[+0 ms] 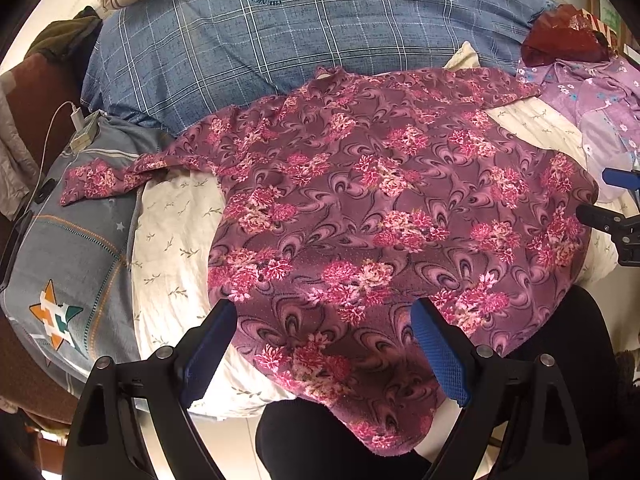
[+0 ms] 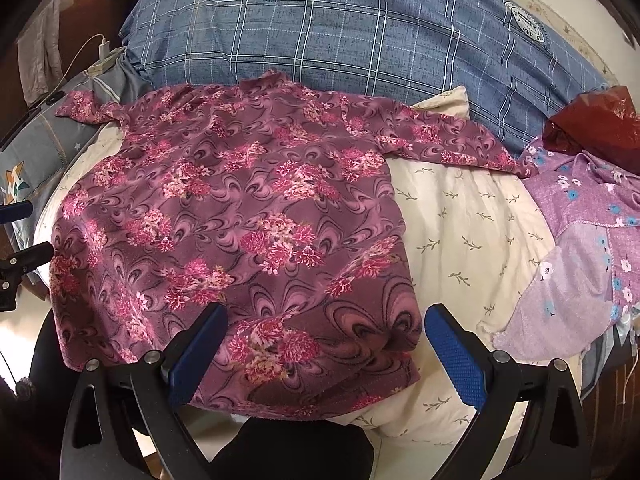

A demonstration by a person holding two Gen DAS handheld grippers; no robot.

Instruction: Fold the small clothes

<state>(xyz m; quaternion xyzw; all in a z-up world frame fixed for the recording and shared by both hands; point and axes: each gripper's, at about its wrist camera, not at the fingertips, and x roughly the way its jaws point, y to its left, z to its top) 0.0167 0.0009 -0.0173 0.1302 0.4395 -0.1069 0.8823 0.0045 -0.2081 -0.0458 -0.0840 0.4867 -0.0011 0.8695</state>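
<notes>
A maroon floral long-sleeved top lies spread flat on the cream bedsheet, sleeves out to both sides, hem hanging over the near bed edge. It also shows in the right wrist view. My left gripper is open, its blue pads over the hem's left part, holding nothing. My right gripper is open over the hem's right corner, empty. The right gripper's tip shows at the right edge of the left wrist view, and the left gripper's tip at the left edge of the right wrist view.
A blue plaid quilt lies behind the top. A grey pillow with a star patch and a charger are at left. A lilac floral garment and a red bag lie at right. Dark-trousered legs are below the bed edge.
</notes>
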